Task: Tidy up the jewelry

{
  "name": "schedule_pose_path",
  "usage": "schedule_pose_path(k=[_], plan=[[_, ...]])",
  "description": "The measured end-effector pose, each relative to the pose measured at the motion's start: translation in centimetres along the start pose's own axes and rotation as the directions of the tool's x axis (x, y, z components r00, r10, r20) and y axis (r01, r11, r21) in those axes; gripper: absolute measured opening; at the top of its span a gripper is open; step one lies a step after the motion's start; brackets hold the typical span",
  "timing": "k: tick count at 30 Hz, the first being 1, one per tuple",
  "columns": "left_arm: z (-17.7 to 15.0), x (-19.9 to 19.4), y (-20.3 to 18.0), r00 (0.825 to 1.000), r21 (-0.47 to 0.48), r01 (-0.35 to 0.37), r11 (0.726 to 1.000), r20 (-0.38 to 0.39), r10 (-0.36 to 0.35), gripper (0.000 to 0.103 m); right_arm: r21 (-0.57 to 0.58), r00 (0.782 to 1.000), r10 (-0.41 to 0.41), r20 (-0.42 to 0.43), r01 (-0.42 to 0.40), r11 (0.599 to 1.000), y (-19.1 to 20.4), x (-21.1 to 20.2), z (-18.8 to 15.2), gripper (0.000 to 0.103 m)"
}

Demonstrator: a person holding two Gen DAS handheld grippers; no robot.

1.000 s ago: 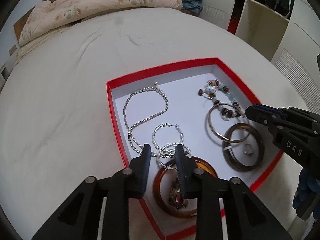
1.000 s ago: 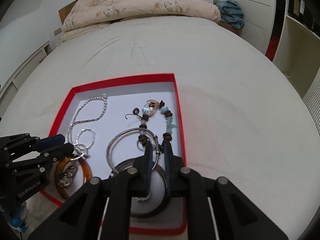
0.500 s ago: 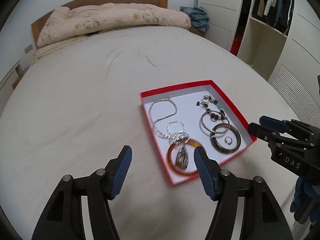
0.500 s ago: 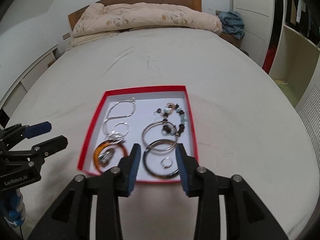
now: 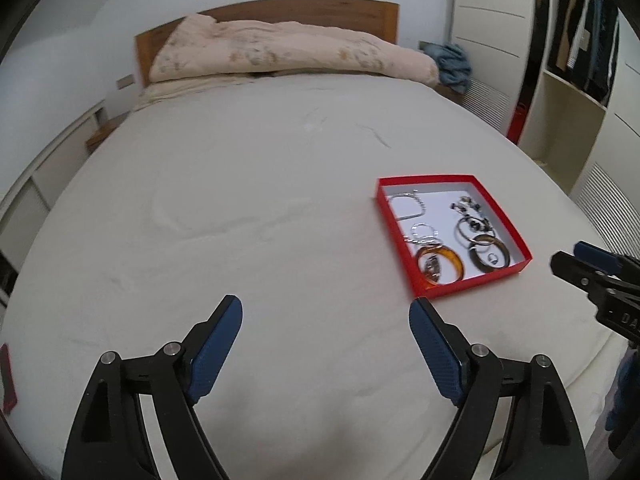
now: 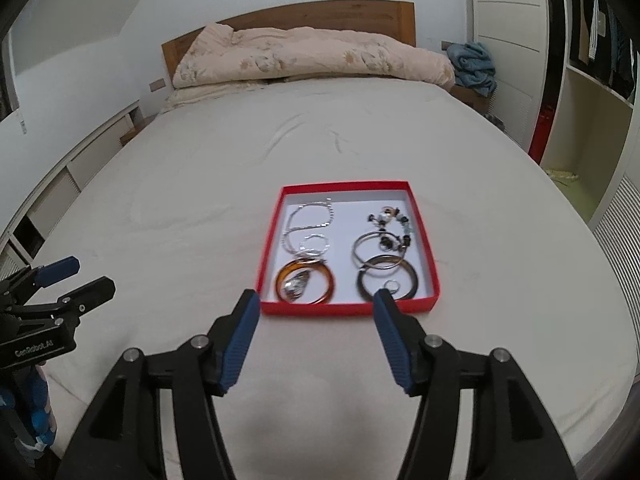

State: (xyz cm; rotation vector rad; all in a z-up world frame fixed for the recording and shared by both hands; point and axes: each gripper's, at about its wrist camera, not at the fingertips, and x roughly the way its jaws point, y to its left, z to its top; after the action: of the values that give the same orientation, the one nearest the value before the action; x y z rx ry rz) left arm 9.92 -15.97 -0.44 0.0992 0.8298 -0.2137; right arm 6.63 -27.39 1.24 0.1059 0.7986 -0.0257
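A red box (image 6: 344, 309) with a white floor lies on the bed and holds jewelry: a silver chain (image 6: 310, 216), an amber bangle (image 6: 305, 278), a dark bangle (image 6: 387, 282), a silver bangle (image 6: 374, 252), a beaded bracelet (image 6: 390, 226) and a small ring (image 6: 392, 286). The box also shows in the left wrist view (image 5: 472, 286). My left gripper (image 5: 326, 350) is open and empty, back from the box to its left. My right gripper (image 6: 316, 334) is open and empty, just in front of the box's near wall.
The box lies on a white bedsheet (image 6: 200, 208). A folded beige duvet (image 6: 312, 54) lies by the wooden headboard. White wardrobe shelves (image 6: 592, 128) stand to the right. A blue cloth (image 6: 474, 62) lies on a bedside stand.
Both grippers have opened wide and pulled back and up out of the box. The jewelry stays in the box.
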Motion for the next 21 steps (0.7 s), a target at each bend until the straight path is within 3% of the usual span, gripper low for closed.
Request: schedule_pose_path(k=[9, 21], plan=[[-2.6, -6.3, 4.7, 0.997, -0.049, -0.069, 0.996, 0.033, 0.071, 0.085, -0.061, 0.999, 0.019, 0.042, -0.017, 0.998, 5.3, -4.5, -1.8, 0.058], [-7.1, -12.4, 9.1, 0.989, -0.103, -0.102, 0.989, 0.099, 0.113, 0.085, -0.072, 0.996, 0.011, 0.086, -0.005, 0.997, 9.6, -8.3, -4.8, 0.059]])
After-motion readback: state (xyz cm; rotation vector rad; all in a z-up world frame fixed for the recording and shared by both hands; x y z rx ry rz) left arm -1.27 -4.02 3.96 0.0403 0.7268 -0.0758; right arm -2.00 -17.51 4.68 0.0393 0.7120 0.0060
